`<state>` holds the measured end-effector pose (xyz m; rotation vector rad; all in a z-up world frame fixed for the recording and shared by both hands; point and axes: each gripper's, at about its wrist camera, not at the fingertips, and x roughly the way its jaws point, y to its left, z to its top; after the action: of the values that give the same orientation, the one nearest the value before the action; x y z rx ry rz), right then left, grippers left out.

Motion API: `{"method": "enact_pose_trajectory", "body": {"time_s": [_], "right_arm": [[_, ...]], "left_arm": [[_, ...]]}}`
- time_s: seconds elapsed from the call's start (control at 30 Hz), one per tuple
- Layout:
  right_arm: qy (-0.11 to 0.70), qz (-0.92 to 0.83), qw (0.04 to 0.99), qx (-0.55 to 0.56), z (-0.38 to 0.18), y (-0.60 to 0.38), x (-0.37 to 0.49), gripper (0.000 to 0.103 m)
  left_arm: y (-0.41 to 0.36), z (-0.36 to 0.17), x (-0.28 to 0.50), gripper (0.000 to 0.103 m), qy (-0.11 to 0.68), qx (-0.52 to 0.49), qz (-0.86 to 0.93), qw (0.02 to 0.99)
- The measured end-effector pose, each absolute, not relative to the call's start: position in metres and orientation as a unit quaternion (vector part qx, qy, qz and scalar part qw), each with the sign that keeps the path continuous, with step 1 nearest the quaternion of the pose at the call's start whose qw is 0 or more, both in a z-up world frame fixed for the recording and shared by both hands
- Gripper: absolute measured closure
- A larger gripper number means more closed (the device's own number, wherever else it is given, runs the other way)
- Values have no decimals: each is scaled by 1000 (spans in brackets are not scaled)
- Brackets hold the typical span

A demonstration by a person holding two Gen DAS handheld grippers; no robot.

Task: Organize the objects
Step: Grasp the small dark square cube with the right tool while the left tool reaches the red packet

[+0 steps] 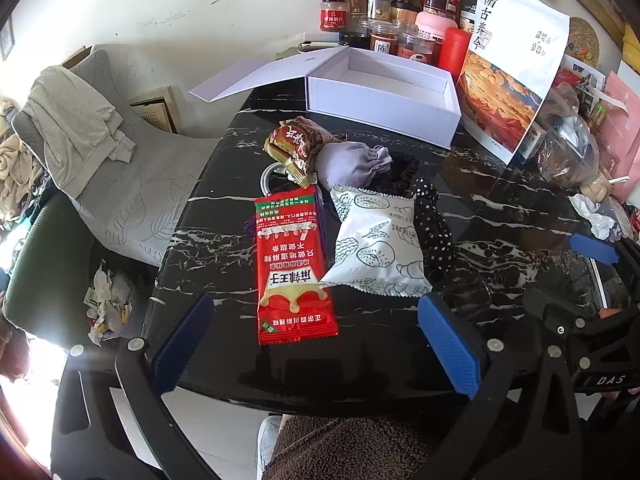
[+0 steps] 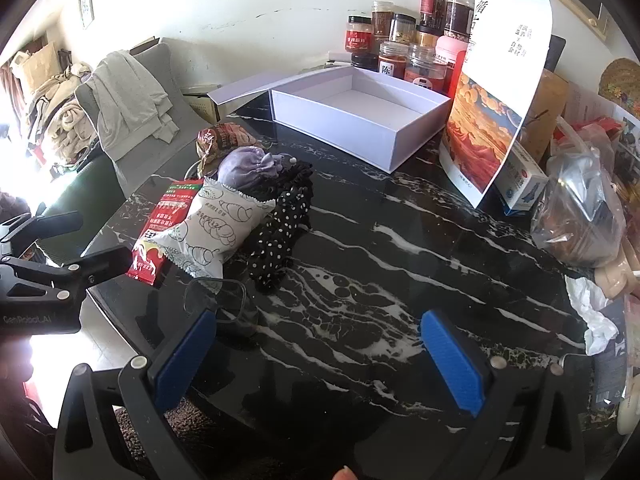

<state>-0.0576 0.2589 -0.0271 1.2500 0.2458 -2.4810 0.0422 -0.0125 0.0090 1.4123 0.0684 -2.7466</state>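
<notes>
A red snack packet (image 1: pixel 294 264) lies on the black marble table (image 1: pixel 500 208), just beyond my open, empty left gripper (image 1: pixel 316 344). Beside it lie a white patterned packet (image 1: pixel 376 244), a black polka-dot cloth (image 1: pixel 434 228), a purple pouch (image 1: pixel 350 162) and a brown-gold snack packet (image 1: pixel 294 148). An open white box (image 1: pixel 384 94) stands empty at the back. My right gripper (image 2: pixel 320 356) is open and empty over bare table, right of the pile. The white packet (image 2: pixel 212 228), dotted cloth (image 2: pixel 280 236), purple pouch (image 2: pixel 248 166) and box (image 2: pixel 360 112) show there too.
Several jars (image 1: pixel 396 20) stand behind the box by the wall. A leaning paper bag (image 1: pixel 508 76) and plastic bags (image 1: pixel 568 152) crowd the right side. A clear lens-like piece (image 2: pixel 216 296) lies near the right gripper's left finger. A cushioned seat (image 1: pixel 120 168) is left of the table.
</notes>
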Motion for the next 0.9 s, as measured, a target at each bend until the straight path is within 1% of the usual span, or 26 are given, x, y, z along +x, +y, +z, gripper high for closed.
{"method": "enact_pose_trajectory", "body": {"time_s": [0.23, 0.27, 0.57, 0.73, 0.83, 0.9], "right_arm": [[91, -872, 185, 444, -34, 251, -52, 1], [91, -870, 188, 446, -36, 250, -52, 1], [84, -865, 219, 444, -47, 234, -49, 1], [77, -863, 231, 442, -54, 225, -56, 1], [75, -860, 240, 444, -59, 220, -60, 2], [74, -858, 241, 447, -64, 218, -64, 5]], "left_arm": [[-20, 0, 49, 1, 30, 462, -886, 33], [-21, -2, 50, 1, 24, 462, -886, 20], [-32, -20, 48, 1, 32, 470, -882, 8], [-38, -31, 39, 4, 39, 471, -881, -1], [-41, -38, 32, 5, 42, 475, -879, -5], [-43, -42, 27, 5, 44, 477, -878, -5]]}}
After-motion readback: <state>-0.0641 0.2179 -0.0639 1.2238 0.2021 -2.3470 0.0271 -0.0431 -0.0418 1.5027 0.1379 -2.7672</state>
